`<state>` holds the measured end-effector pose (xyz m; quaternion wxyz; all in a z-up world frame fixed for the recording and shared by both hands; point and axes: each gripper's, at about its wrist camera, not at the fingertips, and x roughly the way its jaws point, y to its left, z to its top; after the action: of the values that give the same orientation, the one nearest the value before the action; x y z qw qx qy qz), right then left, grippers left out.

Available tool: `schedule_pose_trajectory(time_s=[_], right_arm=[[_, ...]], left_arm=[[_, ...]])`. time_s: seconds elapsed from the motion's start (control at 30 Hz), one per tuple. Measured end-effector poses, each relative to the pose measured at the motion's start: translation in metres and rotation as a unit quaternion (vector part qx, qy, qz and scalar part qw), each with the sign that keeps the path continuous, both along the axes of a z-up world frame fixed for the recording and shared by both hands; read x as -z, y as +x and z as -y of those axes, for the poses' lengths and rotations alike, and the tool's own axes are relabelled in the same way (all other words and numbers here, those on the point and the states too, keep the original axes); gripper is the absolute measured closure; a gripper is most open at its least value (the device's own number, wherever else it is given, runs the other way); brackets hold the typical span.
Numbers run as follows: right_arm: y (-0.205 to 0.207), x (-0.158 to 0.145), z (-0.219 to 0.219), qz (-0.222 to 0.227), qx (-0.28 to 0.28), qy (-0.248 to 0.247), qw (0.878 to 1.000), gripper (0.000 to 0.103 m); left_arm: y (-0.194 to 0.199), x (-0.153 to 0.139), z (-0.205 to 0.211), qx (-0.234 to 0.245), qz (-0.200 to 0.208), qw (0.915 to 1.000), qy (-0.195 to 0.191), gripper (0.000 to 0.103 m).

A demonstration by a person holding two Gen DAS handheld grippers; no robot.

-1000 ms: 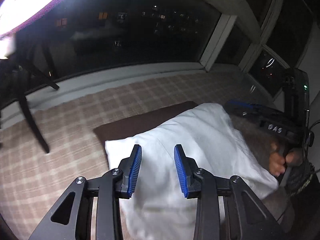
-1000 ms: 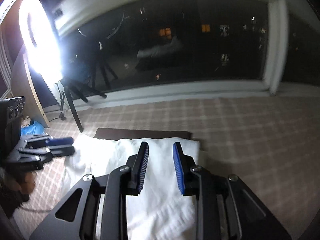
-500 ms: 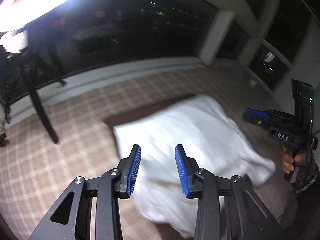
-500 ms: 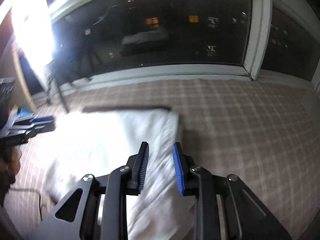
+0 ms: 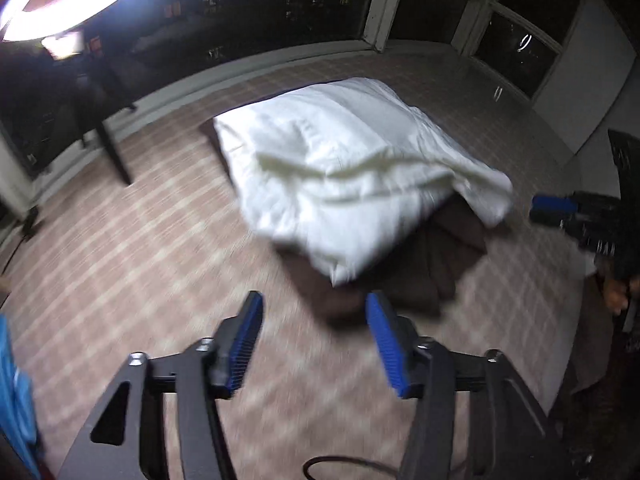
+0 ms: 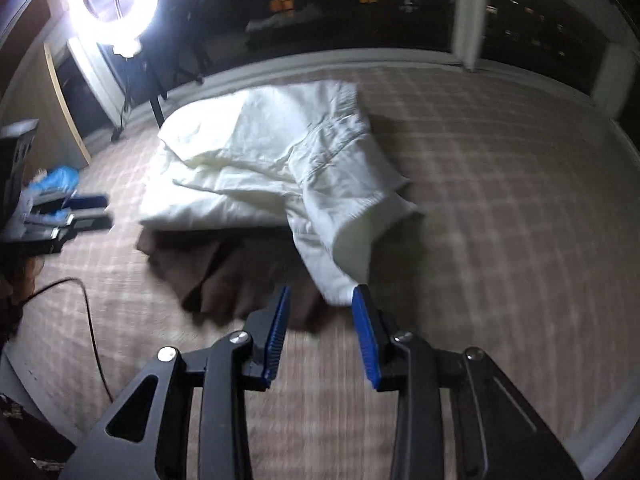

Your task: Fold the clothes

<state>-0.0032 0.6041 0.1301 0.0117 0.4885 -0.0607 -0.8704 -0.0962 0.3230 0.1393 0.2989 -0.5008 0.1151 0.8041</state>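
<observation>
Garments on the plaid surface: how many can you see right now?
2. A white garment lies crumpled on top; a dark brown garment sits beneath it, sticking out at the near edge. More could be hidden underneath.

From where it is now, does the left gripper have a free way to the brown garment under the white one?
Probably yes. The left gripper is empty, its jaws opening, and the brown garment's near edge lies uncovered just ahead of it, clear of the white garment.
</observation>
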Motion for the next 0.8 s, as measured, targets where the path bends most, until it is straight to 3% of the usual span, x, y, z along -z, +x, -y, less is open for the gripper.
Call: schedule_pose_trajectory(time_s=[0.07,0.23,0.3,0.37,0.6,0.8], right_arm=[[0.021,-0.014,0.002,-0.014,0.026,-0.007,1.0,0.061],[0.066,-0.034,0.024,-0.053,0.067,-0.038,0.996,0.06],[0.08,-0.041,0.042,-0.066,0.075,-0.028,0.995,0.056],[0.094,-0.046,0.064,-0.076,0.077,-0.019,0.994,0.041],[0.138,-0.06,0.143,-0.066,0.049,0.042,0.996,0.042],[0.178,-0.097,0.183,-0.098,0.065,0.036,0.992,0.041]], left_arm=[[0.018,-0.008,0.014,-0.014,-0.003,0.9999,-0.002,0.04],[0.055,-0.023,0.044,-0.052,0.004,0.9984,0.025,0.029],[0.067,-0.029,0.055,-0.062,0.005,0.9971,0.044,0.028],[0.075,-0.031,0.065,-0.08,0.007,0.9955,0.05,0.028],[0.118,-0.057,0.108,-0.09,-0.008,0.9933,0.072,0.028],[0.153,-0.107,0.152,-0.083,-0.05,0.9919,0.083,0.024]])
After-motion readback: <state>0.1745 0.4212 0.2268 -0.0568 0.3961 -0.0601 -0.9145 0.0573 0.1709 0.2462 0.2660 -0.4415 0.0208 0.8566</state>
